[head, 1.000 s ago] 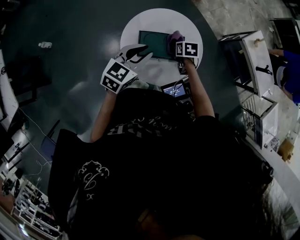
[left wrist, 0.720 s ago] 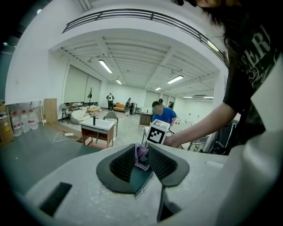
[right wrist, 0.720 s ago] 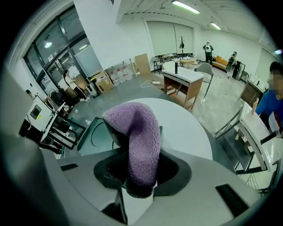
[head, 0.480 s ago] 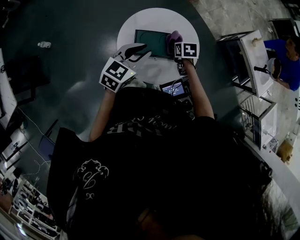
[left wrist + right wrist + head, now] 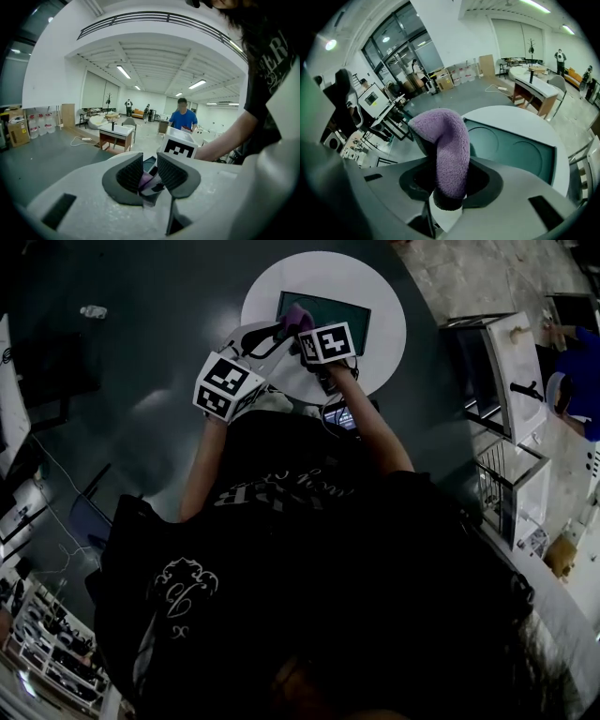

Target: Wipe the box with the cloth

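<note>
A teal box (image 5: 339,309) lies flat on a round white table (image 5: 377,351). My right gripper (image 5: 304,330) is shut on a purple cloth (image 5: 296,315) and holds it over the box's left end. In the right gripper view the cloth (image 5: 449,150) stands up from that gripper (image 5: 451,180), with the box (image 5: 512,154) just beyond. My left gripper (image 5: 274,336) sits at the table's left edge beside the box, open. In its own view the left gripper (image 5: 150,162) shows a gap, through which the cloth (image 5: 149,179) appears.
A small device with a lit screen (image 5: 339,416) sits below the table's near edge. White desks and racks (image 5: 511,352) stand at the right, with a person in blue (image 5: 577,371) beside them. A bottle (image 5: 94,311) lies on the dark floor at the left.
My right gripper has carried the cloth leftward across the box, from its right end to its left end, close to the left gripper. The left gripper has hardly moved.
</note>
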Available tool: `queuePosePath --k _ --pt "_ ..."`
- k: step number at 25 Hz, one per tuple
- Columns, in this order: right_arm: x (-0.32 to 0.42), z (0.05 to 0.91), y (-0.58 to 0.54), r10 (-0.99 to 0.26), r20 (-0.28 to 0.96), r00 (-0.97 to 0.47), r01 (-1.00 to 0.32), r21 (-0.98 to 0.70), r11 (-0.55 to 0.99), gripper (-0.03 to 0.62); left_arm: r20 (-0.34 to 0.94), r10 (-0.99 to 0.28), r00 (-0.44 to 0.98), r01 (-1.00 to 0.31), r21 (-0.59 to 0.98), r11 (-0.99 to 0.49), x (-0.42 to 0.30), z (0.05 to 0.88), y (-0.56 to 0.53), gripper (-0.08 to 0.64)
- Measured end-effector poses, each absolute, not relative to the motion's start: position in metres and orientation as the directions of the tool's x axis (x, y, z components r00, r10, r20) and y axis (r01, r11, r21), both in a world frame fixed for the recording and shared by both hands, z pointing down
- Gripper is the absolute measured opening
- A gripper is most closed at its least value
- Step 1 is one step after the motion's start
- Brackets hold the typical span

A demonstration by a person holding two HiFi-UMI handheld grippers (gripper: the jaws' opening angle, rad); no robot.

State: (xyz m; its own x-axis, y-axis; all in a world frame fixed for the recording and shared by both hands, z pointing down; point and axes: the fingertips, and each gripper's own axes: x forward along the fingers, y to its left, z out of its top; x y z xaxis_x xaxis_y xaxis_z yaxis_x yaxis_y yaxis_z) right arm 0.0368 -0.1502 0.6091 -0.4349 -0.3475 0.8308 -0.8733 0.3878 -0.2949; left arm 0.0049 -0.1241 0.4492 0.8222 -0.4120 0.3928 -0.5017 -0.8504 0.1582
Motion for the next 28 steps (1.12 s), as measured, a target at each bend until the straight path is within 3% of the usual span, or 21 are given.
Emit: queuePosePath --k 6,15,28 --pt "-0.006 0.626 -0.135 -0.267 0.835 -0.481 -0.827 -0.331 0.454 0.11 0.395 -0.431 0.811 -0.524 0.164 -0.836 -0.009 0.449 -0.121 0.104" --pt "0.04 0.635 -0.13 -0.268 0.87 -0.414 -0.883 -0.312 0.349 0.11 0.4 -0.4 0.824 -0.497 0.173 -0.85 -0.006 0.456 -0.117 0.104" --pt "0.141 0.635 -0.098 -0.327 0.9 -0.287 -0.954 -0.239 0.178 0.11 0.389 -0.256 0.885 -0.347 0.184 -0.92 0.048 0.456 -0.099 0.104"
